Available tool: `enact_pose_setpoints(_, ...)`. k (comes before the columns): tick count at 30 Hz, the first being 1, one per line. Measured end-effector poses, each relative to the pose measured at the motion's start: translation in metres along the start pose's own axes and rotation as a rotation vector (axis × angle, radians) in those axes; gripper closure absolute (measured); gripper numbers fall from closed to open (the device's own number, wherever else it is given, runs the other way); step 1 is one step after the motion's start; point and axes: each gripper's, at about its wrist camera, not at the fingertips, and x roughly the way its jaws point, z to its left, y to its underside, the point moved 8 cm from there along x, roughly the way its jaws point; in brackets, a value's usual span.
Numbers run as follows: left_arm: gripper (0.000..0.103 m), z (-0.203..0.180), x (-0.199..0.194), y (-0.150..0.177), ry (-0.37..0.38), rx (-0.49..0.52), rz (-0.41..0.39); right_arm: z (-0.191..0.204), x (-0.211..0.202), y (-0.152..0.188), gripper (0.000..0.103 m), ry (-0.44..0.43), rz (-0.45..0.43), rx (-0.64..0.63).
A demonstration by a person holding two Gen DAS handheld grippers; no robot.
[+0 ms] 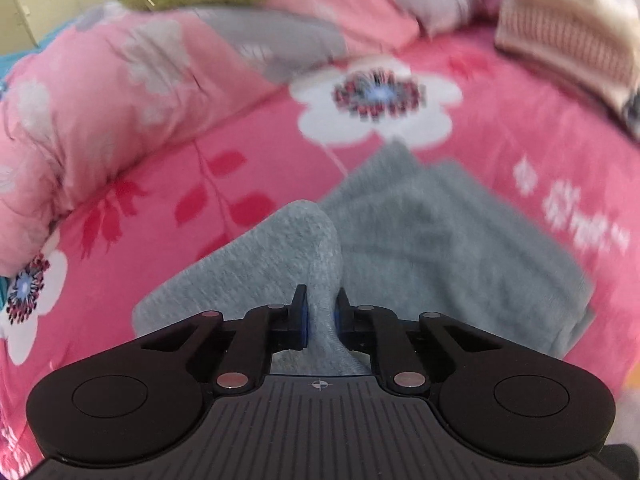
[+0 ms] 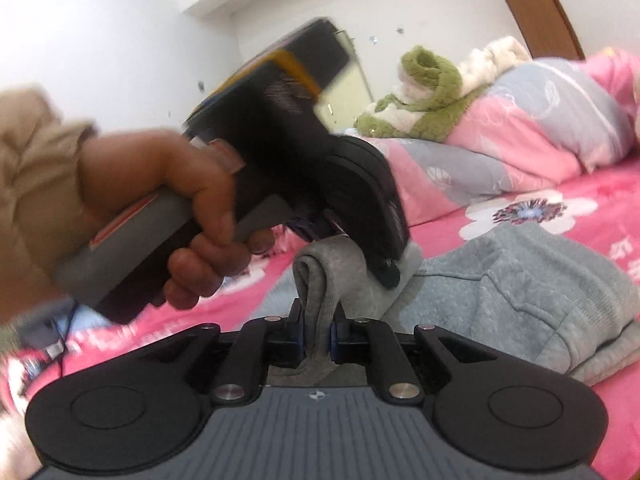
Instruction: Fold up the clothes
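Note:
A grey fleece garment [image 1: 440, 232] lies partly folded on the pink flowered bedsheet [image 1: 160, 208]. My left gripper [image 1: 322, 312] is shut on a raised fold of this grey garment, which bulges up between the fingers. In the right wrist view my right gripper [image 2: 318, 330] is shut on another bunched edge of the grey garment [image 2: 520, 292]. Just above and beyond it, a hand [image 2: 192, 208] holds the left gripper's body [image 2: 320, 168], pinching the same lifted fold. The rest of the garment lies flat to the right.
A rolled pink and grey quilt [image 1: 100, 100] runs along the left and far side of the bed. A green plush toy [image 2: 424, 96] rests on it. A beige knitted item [image 1: 568, 40] lies at the far right. A cable [image 2: 60, 348] lies at the bed's left edge.

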Motion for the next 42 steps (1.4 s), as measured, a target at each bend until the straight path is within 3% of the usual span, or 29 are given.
enact_pose_setpoints(5,0.094,-0.017,-0.024,-0.039,0.051,-0.042,-0.091,-0.023,-0.018,-0.031,0.092,-0.038,-0.086,0.139)
enact_pose_setpoints(9,0.094,-0.052,-0.015,-0.062,0.103,-0.02,-0.124,-0.059,-0.038,-0.055,0.092,-0.017,-0.15,0.236)
enact_pose_setpoints(16,0.091,-0.098,0.042,-0.068,0.145,0.043,-0.052,-0.124,-0.047,-0.053,0.092,0.08,-0.163,0.369)
enact_pose_setpoints(20,0.08,-0.092,0.055,-0.066,0.212,-0.031,-0.065,-0.153,-0.038,-0.034,0.092,0.12,-0.096,0.465)
enact_pose_setpoints(23,0.077,-0.077,0.035,-0.069,0.296,-0.122,-0.144,-0.157,-0.039,-0.029,0.092,0.118,-0.088,0.51)
enact_pose_setpoints(26,0.073,-0.057,0.002,-0.067,0.302,-0.147,-0.233,-0.162,-0.041,-0.024,0.092,0.115,-0.081,0.555)
enact_pose_setpoints(31,0.068,-0.012,-0.047,-0.025,0.218,-0.163,-0.313,-0.174,-0.042,-0.014,0.091,0.079,-0.086,0.683)
enact_pose_setpoints(35,0.065,0.018,-0.057,0.037,0.159,-0.193,-0.3,-0.183,-0.043,-0.009,0.088,0.03,-0.095,0.792)
enact_pose_setpoints(37,0.065,0.03,-0.052,0.067,0.178,-0.24,-0.274,-0.183,-0.043,-0.01,0.083,0.033,-0.096,0.799)
enact_pose_setpoints(39,0.065,0.041,-0.045,0.093,0.211,-0.307,-0.252,-0.181,-0.046,-0.014,0.07,0.045,-0.1,0.797)
enact_pose_setpoints(42,0.065,0.052,-0.035,0.119,0.265,-0.391,-0.241,-0.179,-0.044,-0.024,0.065,0.05,-0.081,0.775)
